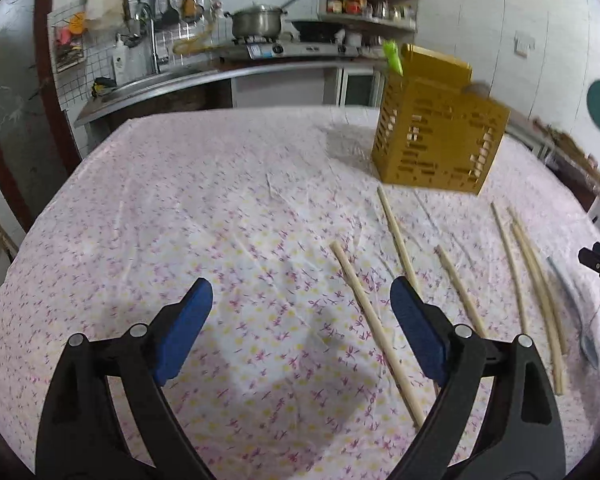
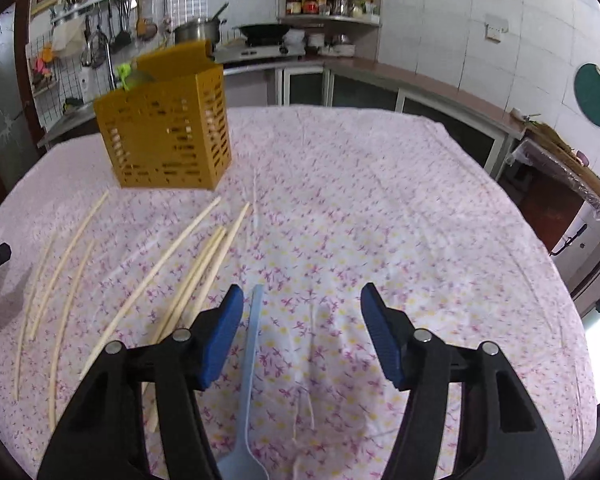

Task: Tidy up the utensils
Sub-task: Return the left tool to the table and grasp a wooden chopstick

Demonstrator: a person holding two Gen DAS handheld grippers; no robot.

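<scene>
A yellow slotted utensil holder (image 1: 436,136) stands on the flowered tablecloth, with a green item (image 1: 394,56) sticking out of it; it also shows in the right wrist view (image 2: 168,136). Several wooden chopsticks (image 1: 376,332) lie loose on the cloth in front of it, also seen in the right wrist view (image 2: 196,276). A pale blue spoon (image 2: 248,380) lies between the right gripper's fingers, on the cloth; it shows in the left view too (image 1: 576,308). My left gripper (image 1: 302,300) is open and empty, left of the chopsticks. My right gripper (image 2: 302,304) is open above the spoon's handle.
The table (image 2: 380,200) carries a pink flowered cloth. Behind it runs a kitchen counter with a stove, a pot (image 1: 258,20), a sink and a corner shelf of jars (image 2: 328,2). A green round board (image 2: 596,96) hangs on the right wall.
</scene>
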